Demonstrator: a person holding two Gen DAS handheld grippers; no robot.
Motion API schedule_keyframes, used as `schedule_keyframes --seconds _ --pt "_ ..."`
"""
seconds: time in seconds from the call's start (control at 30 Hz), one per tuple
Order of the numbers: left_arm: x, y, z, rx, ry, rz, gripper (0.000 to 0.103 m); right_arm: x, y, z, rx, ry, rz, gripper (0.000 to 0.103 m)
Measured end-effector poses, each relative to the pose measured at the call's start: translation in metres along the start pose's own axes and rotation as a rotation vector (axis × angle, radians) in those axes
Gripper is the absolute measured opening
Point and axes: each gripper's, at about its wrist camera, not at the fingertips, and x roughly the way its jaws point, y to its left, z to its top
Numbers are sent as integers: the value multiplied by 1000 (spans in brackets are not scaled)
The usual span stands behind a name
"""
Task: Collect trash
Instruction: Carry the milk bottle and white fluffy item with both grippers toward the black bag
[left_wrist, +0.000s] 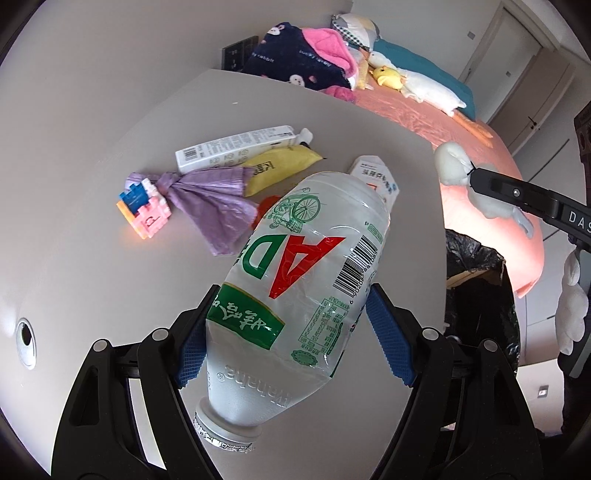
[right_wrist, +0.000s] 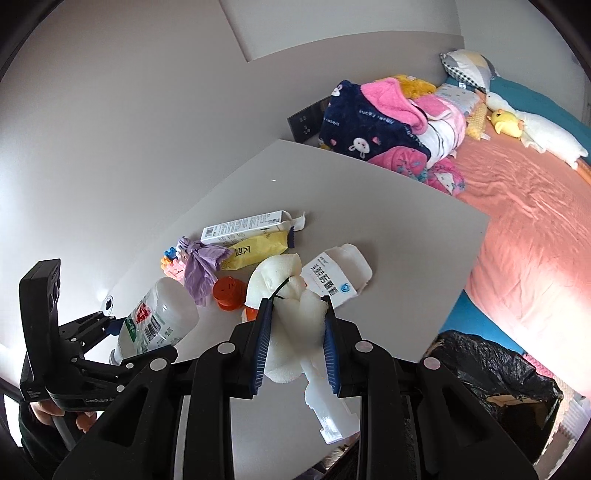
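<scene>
Left wrist view: my left gripper (left_wrist: 286, 332) is clamped on the plastic bottle (left_wrist: 295, 288), held above the table (left_wrist: 92, 221) — its long axis runs along the fingers, cap toward the camera, base pointing away.

Right wrist view: my right gripper (right_wrist: 295, 343) pinches a white foam wad (right_wrist: 291, 314). I judge both loads are mid-carry — next they need positioning over the black-lined bin (right_wrist: 495, 373) before release.
</scene>
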Motion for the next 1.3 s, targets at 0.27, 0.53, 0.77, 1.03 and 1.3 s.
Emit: schedule_keyframes --seconds 0.27,0.53,0.77,1.03,1.3 --pt "7 -48 7 79 15 -50 76 -31 -30 -20 58 -24 -40 28" --pt "12 -91 12 158 29 -87 76 -59 -56 -38 110 -55 -73 28" --pt "19 -123 14 200 40 -126 76 -77 -78 -52 157 -73 -97 28" --pt "28 -154 14 244 59 -152 76 -96 -102 -69 208 -90 -125 28" --pt "36 -186 17 297 78 -177 76 -113 -126 -81 248 -104 -154 28"
